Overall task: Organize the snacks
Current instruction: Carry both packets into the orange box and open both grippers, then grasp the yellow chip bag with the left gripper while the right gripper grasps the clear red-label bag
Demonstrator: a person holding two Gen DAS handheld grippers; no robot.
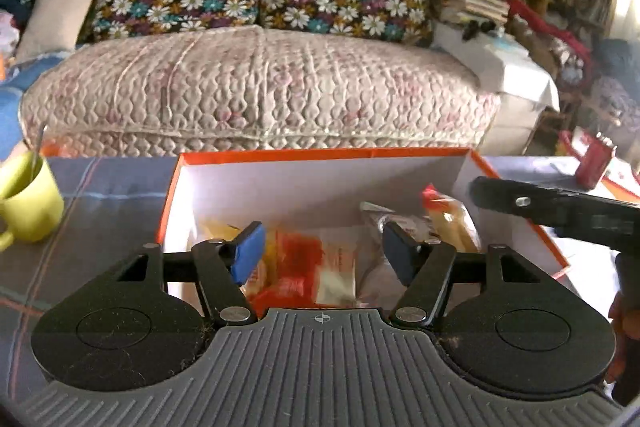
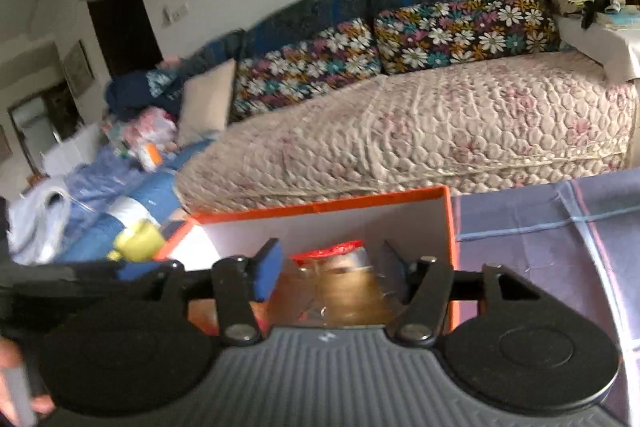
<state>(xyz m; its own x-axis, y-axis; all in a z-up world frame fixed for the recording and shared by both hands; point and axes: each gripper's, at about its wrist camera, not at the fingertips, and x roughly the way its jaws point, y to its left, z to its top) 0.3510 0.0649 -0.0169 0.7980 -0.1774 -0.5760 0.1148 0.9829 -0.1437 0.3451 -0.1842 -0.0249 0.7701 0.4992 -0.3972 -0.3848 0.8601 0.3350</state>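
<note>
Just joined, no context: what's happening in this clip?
A person is sorting snacks into an orange box on a table, with a hand-held gripper in each hand. Both hover over the box. The left hand-held gripper is open and empty. A clear red-topped snack packet shows between the right hand-held gripper's jaws; contact is unclear.

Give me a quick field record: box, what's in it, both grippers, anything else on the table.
box: orange box with white inside, open, on the table
contents: several snack packets, one clear with a red top
left gripper: open, empty, over the box
right gripper: open, pads not pressing the clear packet
other: yellow-green mug left of the box
</note>
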